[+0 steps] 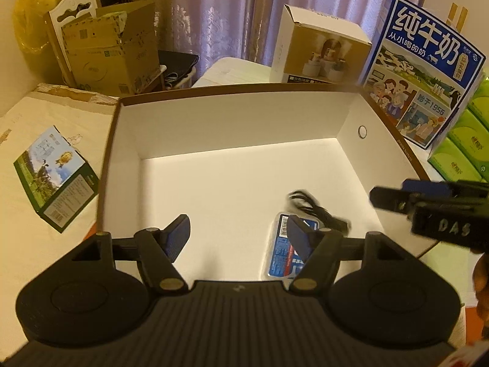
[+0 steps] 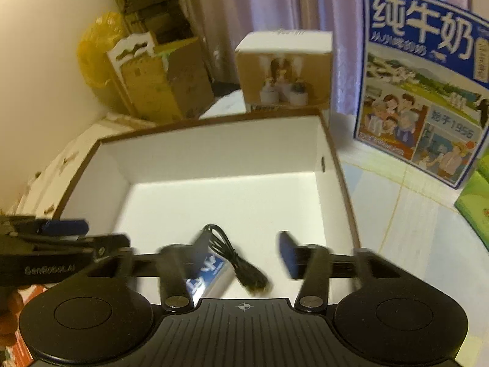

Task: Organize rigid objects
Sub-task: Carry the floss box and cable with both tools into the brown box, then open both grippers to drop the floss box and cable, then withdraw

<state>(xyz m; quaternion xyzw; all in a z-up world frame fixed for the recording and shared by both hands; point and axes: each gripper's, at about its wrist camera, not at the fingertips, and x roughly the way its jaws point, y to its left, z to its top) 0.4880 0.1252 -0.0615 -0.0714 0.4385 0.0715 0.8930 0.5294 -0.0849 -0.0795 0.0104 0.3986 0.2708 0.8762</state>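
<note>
Both tools spread, pinching nothing. Left tool [image 1: 238, 235] and right tool [image 2: 241, 253] hang over the white box [image 1: 232, 113]. Black cable [image 2: 241, 260] and blue packet [image 1: 282, 250] lie loose at lower centre of box floor, apparently dropped in for tidying. Green carton [image 1: 55, 183] waits outside, left.

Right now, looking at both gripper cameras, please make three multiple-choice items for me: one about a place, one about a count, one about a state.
1. Where does the black cable lie?
A. inside the white box
B. on the blue milk carton
C. on the green cartons

2. How many things lie in the white box?
A. none
B. two
C. five

3. How does the left gripper stand?
A. shut on the cable
B. shut on the blue packet
C. open, holding nothing

Answers: 1 A, the cable rests on the box floor. 2 B, only the cable and the blue packet show there. 3 C, its fingers are spread with nothing pressed between them.
</note>
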